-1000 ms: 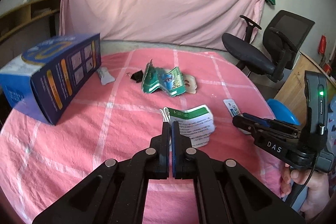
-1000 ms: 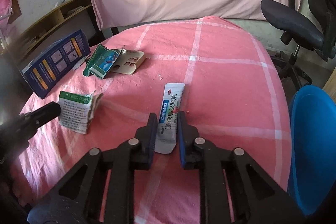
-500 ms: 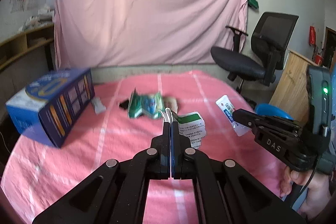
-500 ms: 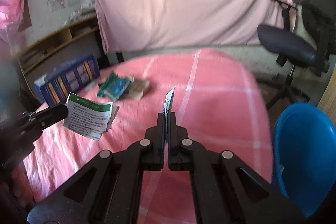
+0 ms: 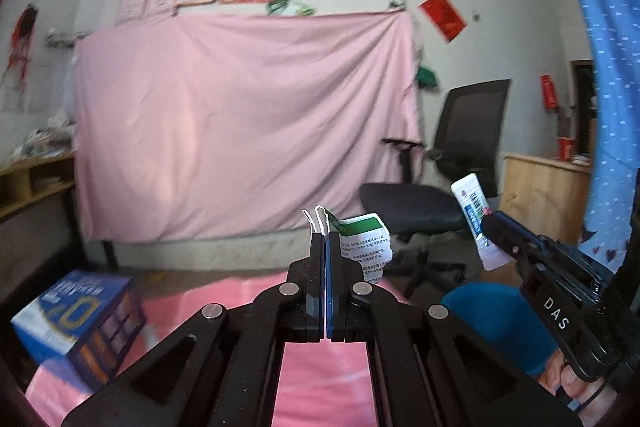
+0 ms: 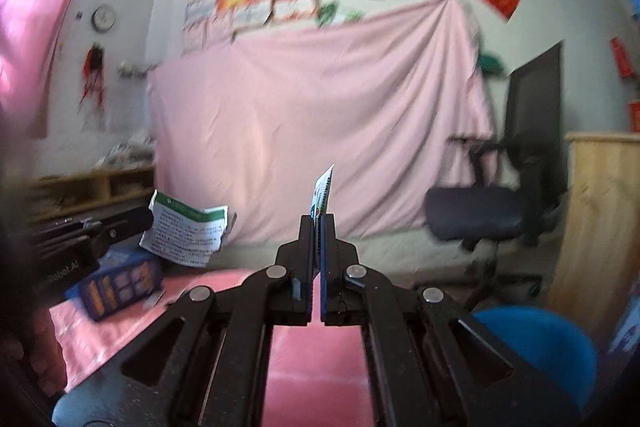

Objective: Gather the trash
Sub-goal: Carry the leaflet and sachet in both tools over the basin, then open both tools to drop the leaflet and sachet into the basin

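Observation:
My left gripper (image 5: 325,239) is shut on a flattened green and white carton (image 5: 366,247), held in the air above the pink table (image 5: 320,367). The carton also shows in the right wrist view (image 6: 188,231). My right gripper (image 6: 318,219) is shut on a white and blue sachet (image 6: 322,193), seen edge-on; the same sachet shows in the left wrist view (image 5: 478,223). A blue bin (image 6: 536,351) stands low at the right, beside the table, and shows in the left wrist view (image 5: 500,319) too.
A blue box (image 5: 76,319) stands on the table at the left. A black office chair (image 5: 440,203) stands behind the bin, and a wooden cabinet (image 6: 600,219) at the right. A pink sheet (image 5: 240,123) hangs at the back.
Both grippers have risen and tilted up with their trash, so the table top has dropped low in view. The right gripper closed on the sachet and lifted it off the table.

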Demonstrator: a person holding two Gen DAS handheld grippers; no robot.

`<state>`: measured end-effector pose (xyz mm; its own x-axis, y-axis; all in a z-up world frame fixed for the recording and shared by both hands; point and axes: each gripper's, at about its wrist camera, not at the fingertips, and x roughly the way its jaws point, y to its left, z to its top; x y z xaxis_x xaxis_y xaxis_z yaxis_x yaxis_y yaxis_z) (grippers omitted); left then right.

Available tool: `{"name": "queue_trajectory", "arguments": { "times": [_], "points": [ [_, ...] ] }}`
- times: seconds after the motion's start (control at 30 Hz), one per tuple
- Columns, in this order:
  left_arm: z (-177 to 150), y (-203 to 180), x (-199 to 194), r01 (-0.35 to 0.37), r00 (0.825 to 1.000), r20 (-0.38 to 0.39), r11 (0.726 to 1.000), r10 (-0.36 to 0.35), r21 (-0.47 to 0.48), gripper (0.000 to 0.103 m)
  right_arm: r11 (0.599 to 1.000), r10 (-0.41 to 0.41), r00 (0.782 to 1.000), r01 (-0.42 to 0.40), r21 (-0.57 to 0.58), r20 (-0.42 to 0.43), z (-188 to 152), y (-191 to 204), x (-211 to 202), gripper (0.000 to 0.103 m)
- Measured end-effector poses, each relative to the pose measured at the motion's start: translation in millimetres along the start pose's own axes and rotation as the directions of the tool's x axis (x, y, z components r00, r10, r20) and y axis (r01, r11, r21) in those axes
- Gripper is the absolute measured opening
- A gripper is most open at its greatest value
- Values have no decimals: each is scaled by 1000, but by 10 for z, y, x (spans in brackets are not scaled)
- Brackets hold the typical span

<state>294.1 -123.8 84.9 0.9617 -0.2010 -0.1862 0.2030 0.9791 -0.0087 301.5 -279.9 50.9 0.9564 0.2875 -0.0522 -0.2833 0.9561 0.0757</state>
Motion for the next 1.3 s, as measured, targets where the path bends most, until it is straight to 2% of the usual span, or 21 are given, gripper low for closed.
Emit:
{"name": "queue_trajectory", "arguments": {
  "times": [0.1, 0.3, 0.4, 0.47, 0.6, 0.77, 0.9, 1.13, 1.3],
  "points": [
    [74, -238, 117, 62, 998, 13, 998, -63, 16, 0, 997, -79, 995, 79, 9, 57, 106, -201, -153, 29],
    [148, -755, 361, 183, 983, -5, 982, -183, 49, 0, 974, -226, 973, 224, 47, 46, 124, -648, -294, 29],
    [142, -1009, 505, 228, 973, -31, 972, -227, 51, 0, 951, -302, 953, 301, 75, 1, 106, -911, -381, 29],
    [115, -1134, 610, 257, 965, -66, 966, -255, 32, 0, 945, -316, 949, 317, 87, -18, 90, -982, -385, 29],
    [35, -1375, 864, 298, 943, -150, 954, -298, -21, 0, 919, -360, 924, 375, 118, -129, -14, -1241, -306, 29],
    [-88, -1575, 1099, 328, 913, -236, 943, -332, -57, 0, 894, -380, 891, 423, 150, -248, -188, -1505, -198, 29],
    [-195, -1693, 1254, 348, 889, -290, 934, -356, -79, 0, 881, -370, 875, 437, 181, -312, -312, -1667, -144, 29],
    [-385, -1821, 1440, 359, 850, -380, 929, -366, -92, 0, 867, -359, 853, 455, 204, -378, -443, -1813, -105, 31],
    [-481, -1767, 1501, 340, 834, -423, 934, -353, -110, 0, 864, -351, 848, 457, 212, -397, -468, -1860, -68, 32]
  ]
}}
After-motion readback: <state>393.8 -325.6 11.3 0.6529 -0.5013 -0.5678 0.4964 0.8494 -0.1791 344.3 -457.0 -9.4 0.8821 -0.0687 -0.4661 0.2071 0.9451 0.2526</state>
